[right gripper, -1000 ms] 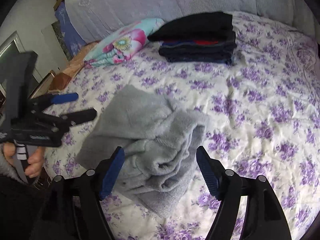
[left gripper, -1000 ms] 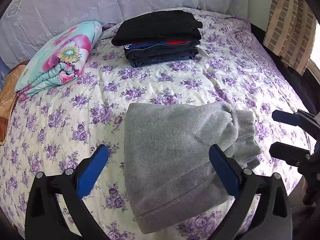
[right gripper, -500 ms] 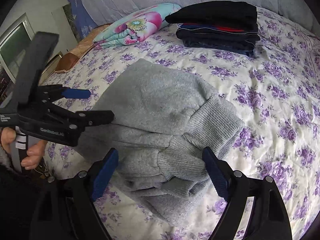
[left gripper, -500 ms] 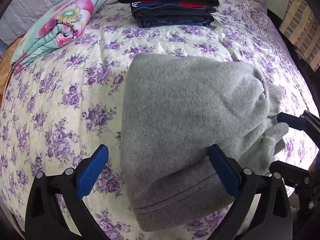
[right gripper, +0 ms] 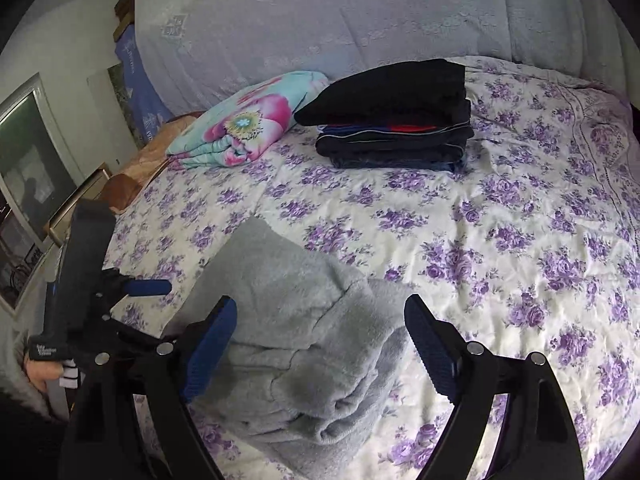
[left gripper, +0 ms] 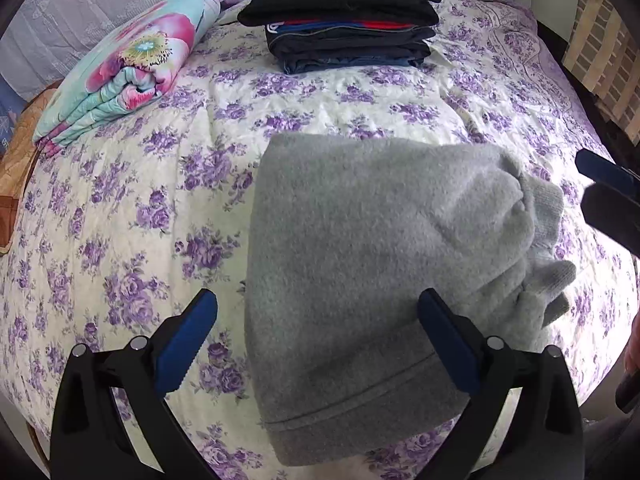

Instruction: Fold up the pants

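Found the left gripper [left gripper: 318, 300] spread wide and empty, with the grey pants [left gripper: 360, 260] lying folded on the bed [left gripper: 120, 240] just below and ahead of its fingers, the stitched hem nearest. Found the right gripper [right gripper: 320, 306] wide as well, jaws having just been opening, with bunched cloth under and between the pads but not pinched. Judged the fleece soft, thick, light and limp: likely to sag and spring out of its fold, unlikely to slip or tear. Thought it best taken at the two corners of the folded edge, through all layers, rather than by the ribbed cuffs [left gripper: 552, 280] trailing toward the right gripper. From the left wrist, saw a smooth top face and the hem, but not the open side. From the right wrist, saw that open side, loose rolls stacked unevenly, plus a hand [right gripper: 38, 376] on the left gripper's handle. Farther off, beyond both grippers, noted a stack of dark folded clothes [left gripper: 344, 20] with a flowered quilt [left gripper: 132, 60] beside it.
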